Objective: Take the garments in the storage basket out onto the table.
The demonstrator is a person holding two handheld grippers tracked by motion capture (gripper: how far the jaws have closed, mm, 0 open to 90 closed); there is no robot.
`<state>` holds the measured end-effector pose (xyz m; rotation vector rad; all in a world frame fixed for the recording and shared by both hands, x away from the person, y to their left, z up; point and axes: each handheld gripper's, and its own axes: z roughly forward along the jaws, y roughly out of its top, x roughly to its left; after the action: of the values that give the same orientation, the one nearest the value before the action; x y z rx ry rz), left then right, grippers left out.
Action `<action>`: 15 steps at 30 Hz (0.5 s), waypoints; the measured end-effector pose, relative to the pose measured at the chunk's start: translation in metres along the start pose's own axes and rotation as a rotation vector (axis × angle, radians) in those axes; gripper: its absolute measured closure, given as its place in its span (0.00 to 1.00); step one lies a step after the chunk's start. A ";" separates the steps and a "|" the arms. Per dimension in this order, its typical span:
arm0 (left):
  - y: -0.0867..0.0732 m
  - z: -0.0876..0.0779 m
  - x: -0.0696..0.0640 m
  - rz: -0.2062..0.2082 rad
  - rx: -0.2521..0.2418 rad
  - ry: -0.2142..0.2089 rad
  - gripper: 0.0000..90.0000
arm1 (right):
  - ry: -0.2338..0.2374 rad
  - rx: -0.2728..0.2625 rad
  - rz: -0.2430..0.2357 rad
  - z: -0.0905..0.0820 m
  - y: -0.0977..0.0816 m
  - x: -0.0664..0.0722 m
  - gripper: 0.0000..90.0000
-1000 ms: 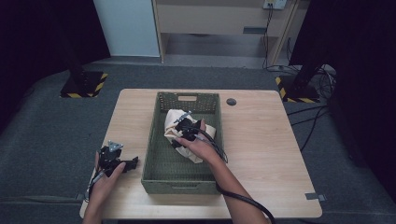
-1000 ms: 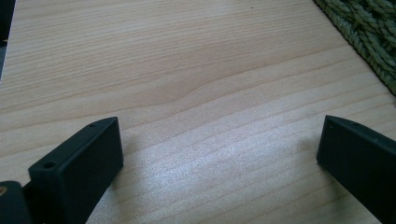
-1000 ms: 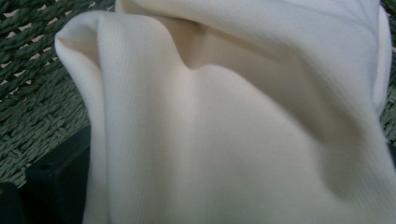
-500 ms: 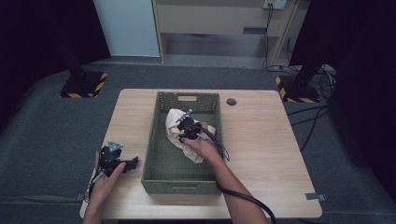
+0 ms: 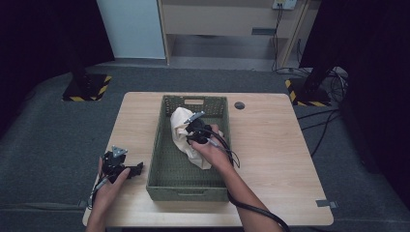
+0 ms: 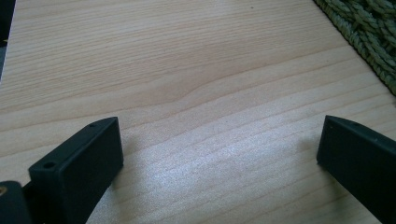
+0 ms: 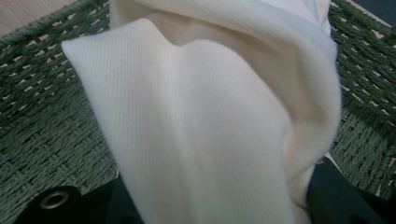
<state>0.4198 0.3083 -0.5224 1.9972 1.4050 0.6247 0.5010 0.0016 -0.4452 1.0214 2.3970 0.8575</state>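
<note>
Right gripper (image 5: 192,126) just squeezed shut on cream cloth (image 5: 186,135) in green basket (image 5: 164,164); left gripper (image 5: 126,170) wide open on table (image 5: 280,159).

Cloth (image 7: 201,140): cream fabric w/ fine ribbed knit, soft, matt. Basket (image 7: 42,154): green woven cord, coarse plaited texture, matt. Tabletop (image 6: 196,70): light wood w/ visible grain, smooth, slight satin sheen. Left hand-held gripper (image 6: 219,163): jaws black plastic, matt, smooth faces. Floor (image 5: 43,145): grey carpet, rough-looking.
</note>
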 end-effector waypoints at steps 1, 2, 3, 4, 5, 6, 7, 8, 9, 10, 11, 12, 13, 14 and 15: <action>0.000 0.000 0.000 0.000 0.000 0.000 0.00 | 0.000 -0.004 0.002 -0.001 0.000 0.000 0.65; 0.000 0.000 0.000 0.000 0.000 0.000 0.00 | 0.002 -0.007 0.003 -0.003 0.000 0.000 0.65; 0.000 0.000 0.000 0.000 0.000 0.000 0.00 | 0.002 -0.012 0.006 -0.004 0.001 0.000 0.65; 0.000 0.000 0.000 0.000 0.000 0.000 0.00 | 0.004 -0.015 0.009 -0.006 0.001 -0.001 0.66; 0.000 0.000 0.000 0.000 0.000 0.000 0.00 | 0.003 -0.020 0.011 -0.008 0.001 -0.001 0.66; 0.000 0.000 0.000 0.000 0.000 0.000 0.00 | 0.001 -0.023 0.012 -0.010 0.002 0.000 0.66; 0.000 0.000 0.000 0.000 0.000 0.000 0.00 | 0.003 -0.027 0.012 -0.012 0.002 0.000 0.66; 0.000 0.000 0.000 0.000 0.000 0.000 0.00 | 0.003 -0.031 0.013 -0.014 0.003 0.000 0.66; 0.000 0.000 0.000 0.000 0.000 0.000 0.00 | 0.002 -0.031 0.015 -0.016 0.003 0.000 0.66; 0.000 0.000 0.000 0.000 0.000 0.000 0.00 | 0.001 -0.036 0.017 -0.018 0.003 0.000 0.66; 0.000 0.000 0.000 0.000 0.000 0.000 0.00 | 0.000 -0.039 0.020 -0.021 0.004 -0.001 0.66; 0.000 0.000 0.000 0.000 0.000 0.000 0.00 | -0.001 -0.041 0.022 -0.023 0.004 -0.001 0.66; 0.000 0.000 0.000 0.000 0.000 0.000 0.00 | 0.001 -0.044 0.026 -0.025 0.004 0.000 0.66; 0.000 0.000 0.000 0.000 0.000 0.000 0.00 | 0.001 -0.047 0.027 -0.028 0.005 0.000 0.66; 0.000 0.000 0.000 0.000 0.000 0.000 0.00 | 0.003 -0.051 0.030 -0.031 0.005 0.000 0.66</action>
<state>0.4198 0.3083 -0.5224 1.9971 1.4051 0.6246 0.4863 -0.0076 -0.4193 1.0401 2.3553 0.9257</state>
